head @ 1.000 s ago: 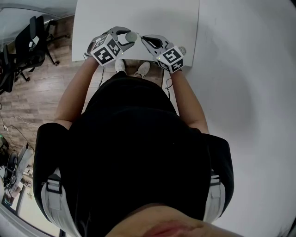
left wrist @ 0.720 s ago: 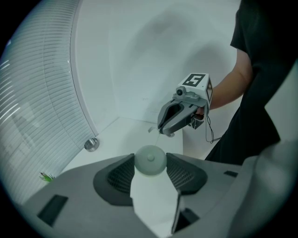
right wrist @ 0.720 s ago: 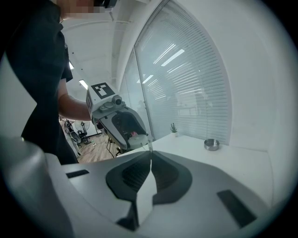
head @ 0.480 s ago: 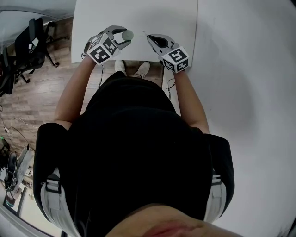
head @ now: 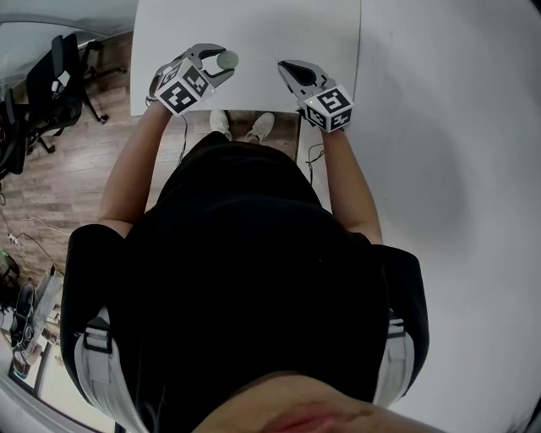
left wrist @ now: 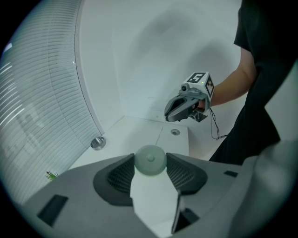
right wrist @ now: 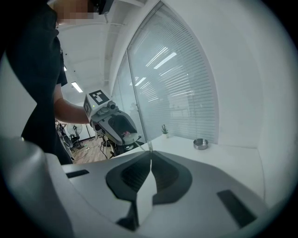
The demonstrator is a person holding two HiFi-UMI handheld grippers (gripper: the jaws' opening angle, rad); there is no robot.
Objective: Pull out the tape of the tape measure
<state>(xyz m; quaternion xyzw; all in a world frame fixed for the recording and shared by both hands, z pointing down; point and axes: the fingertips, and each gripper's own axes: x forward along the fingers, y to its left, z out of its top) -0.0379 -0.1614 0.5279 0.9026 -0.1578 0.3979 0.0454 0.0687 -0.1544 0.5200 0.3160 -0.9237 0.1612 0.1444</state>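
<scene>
Forearms forward, left gripper [head: 225,61] around tape measure [left wrist: 150,160], right gripper [head: 283,66] on tape [right wrist: 142,145].

My right gripper [right wrist: 151,153] has its jaws pressed together on the thin tape [right wrist: 139,143], which stretches to the tape measure [right wrist: 124,134] in my left gripper [right wrist: 125,136] above the white table [right wrist: 223,158].

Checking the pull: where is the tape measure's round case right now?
The tape measure case is clamped between the left gripper's jaws, upper left in the head view, above the white table's near edge, opposite the right gripper pinching its tape.
</scene>
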